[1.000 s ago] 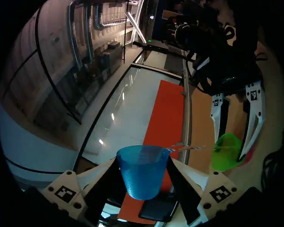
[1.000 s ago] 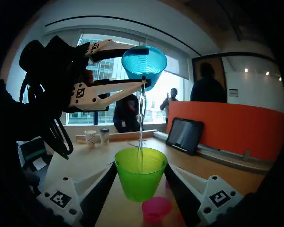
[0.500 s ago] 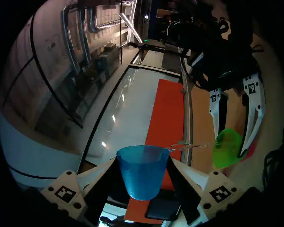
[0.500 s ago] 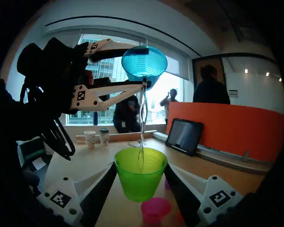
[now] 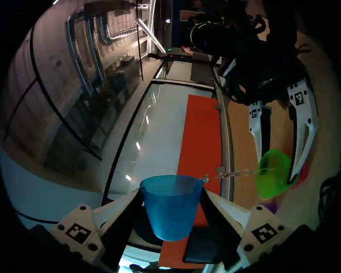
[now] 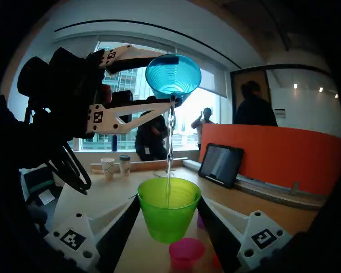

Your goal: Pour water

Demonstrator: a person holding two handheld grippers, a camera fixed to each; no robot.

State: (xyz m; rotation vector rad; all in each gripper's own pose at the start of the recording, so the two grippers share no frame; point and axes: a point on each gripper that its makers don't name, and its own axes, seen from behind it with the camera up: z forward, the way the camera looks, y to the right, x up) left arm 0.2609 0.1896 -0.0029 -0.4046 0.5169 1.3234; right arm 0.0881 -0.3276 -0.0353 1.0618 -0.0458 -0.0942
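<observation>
One blue cup [image 6: 173, 75] tipped near horizontal.

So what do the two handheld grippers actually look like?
The left gripper and right gripper match: white tapered fingers with black inner faces, a square black-and-white marker near each finger's base, and a black body trailing looped black cables.
</observation>
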